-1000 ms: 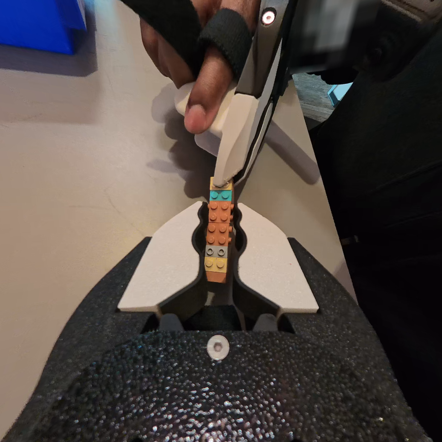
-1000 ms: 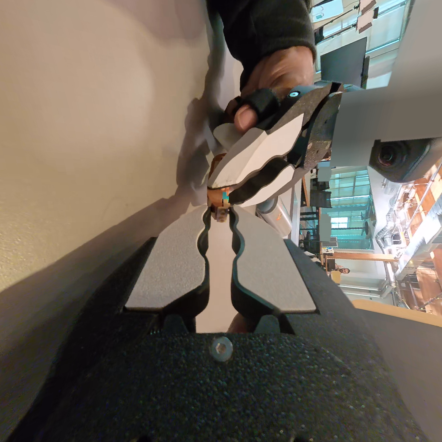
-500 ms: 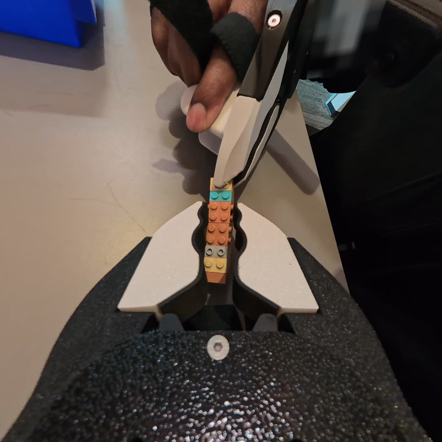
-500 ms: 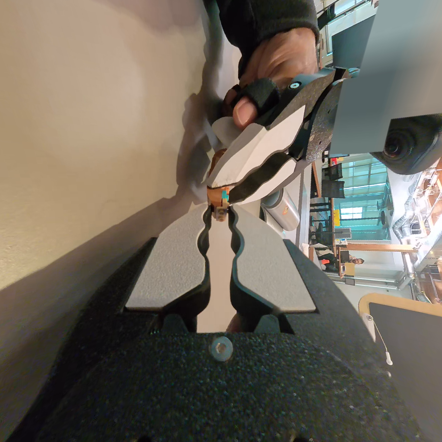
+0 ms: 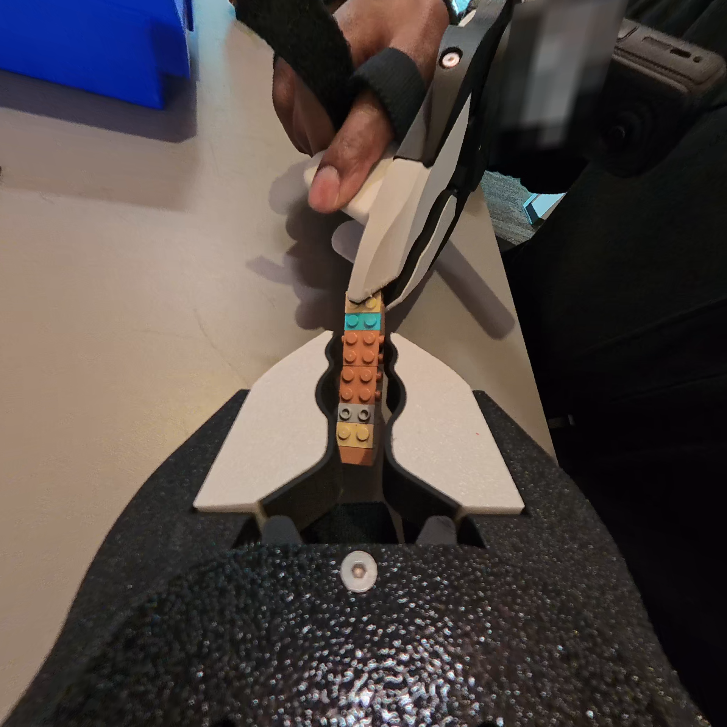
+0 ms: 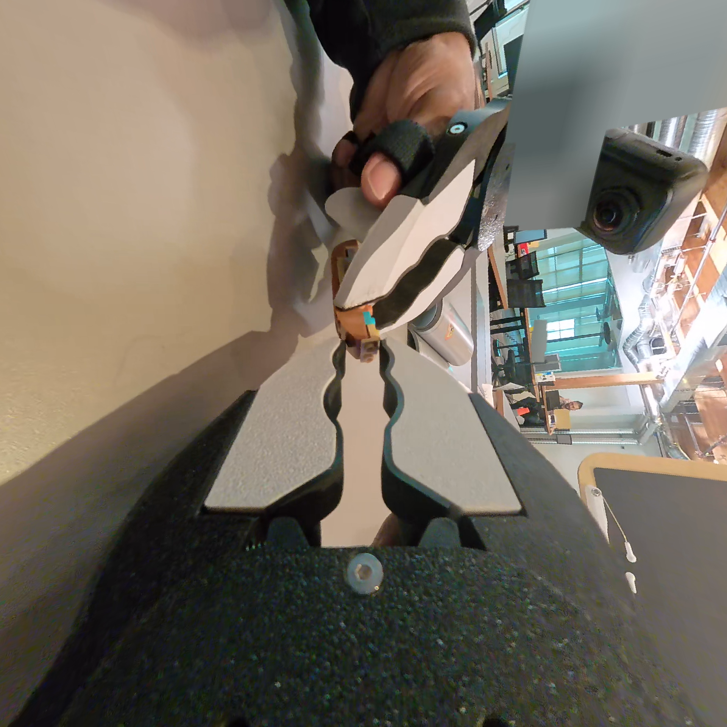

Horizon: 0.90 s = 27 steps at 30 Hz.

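**Brick strip held between two grippers**

Strip of studded toy bricks (image 5: 360, 377), plates in tan, teal, orange, grey and yellow on an orange-brown base, lies lengthwise in your left gripper (image 5: 360, 356), above the beige tabletop (image 5: 118, 354). Both left fingers (image 5: 291, 397) press its long sides, so this claw is closed on the strip. Far end of the strip projects past those fingertips. There your right gripper (image 6: 362, 350) meets it: seen from the left wrist view, its upper fingertip rests on the tan end plate (image 5: 364, 305); seen from its own view, a small purple-and-tan piece (image 6: 368, 348) at the strip's end sits between its tips, but contact of both pads is not clear.

Expect a light, rigid, hard-plastic body with smooth side faces that may slip. Joints between plates are the weak points, so bending likely separates them. Hold across the flat long sides, near the piece you work on. A blue bin (image 5: 90, 47) stands at the far left.
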{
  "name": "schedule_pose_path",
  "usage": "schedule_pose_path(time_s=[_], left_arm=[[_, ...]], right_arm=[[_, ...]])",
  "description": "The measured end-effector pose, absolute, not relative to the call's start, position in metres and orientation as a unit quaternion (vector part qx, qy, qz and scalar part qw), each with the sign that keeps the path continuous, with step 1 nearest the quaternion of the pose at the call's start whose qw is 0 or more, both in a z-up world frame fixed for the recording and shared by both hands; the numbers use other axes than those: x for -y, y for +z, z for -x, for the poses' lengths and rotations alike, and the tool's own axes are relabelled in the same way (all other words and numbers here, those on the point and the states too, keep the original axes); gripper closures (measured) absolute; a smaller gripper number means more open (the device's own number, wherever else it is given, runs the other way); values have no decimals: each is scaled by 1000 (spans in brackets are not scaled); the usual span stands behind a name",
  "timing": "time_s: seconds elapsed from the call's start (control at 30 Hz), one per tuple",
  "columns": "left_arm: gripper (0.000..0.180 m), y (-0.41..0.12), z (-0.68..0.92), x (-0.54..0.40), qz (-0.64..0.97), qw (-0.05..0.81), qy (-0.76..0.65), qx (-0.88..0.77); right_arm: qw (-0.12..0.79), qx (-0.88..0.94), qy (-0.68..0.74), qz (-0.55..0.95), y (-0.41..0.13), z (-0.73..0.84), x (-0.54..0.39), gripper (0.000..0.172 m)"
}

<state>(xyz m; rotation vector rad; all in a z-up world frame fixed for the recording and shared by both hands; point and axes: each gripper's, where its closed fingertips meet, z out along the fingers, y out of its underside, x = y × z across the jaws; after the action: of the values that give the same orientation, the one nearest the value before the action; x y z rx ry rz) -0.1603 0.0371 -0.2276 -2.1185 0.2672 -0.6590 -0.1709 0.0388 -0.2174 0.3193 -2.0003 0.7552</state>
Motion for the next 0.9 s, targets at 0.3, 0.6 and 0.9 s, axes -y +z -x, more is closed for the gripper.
schedule_pose_path(time_s=[0.3,0.6,0.9], left_arm=[[161,-220,164,-40,843,458,-270,-88],[161,-218,166,-41,840,465,-269,-82],[161,-221,163,-41,842,455,-278,-81]], right_arm=[[488,810,303,-115,-211,175,-42,157],[491,814,289,-109,-209,177,-44,159],[489,817,277,-133,-212,173,-44,159]])
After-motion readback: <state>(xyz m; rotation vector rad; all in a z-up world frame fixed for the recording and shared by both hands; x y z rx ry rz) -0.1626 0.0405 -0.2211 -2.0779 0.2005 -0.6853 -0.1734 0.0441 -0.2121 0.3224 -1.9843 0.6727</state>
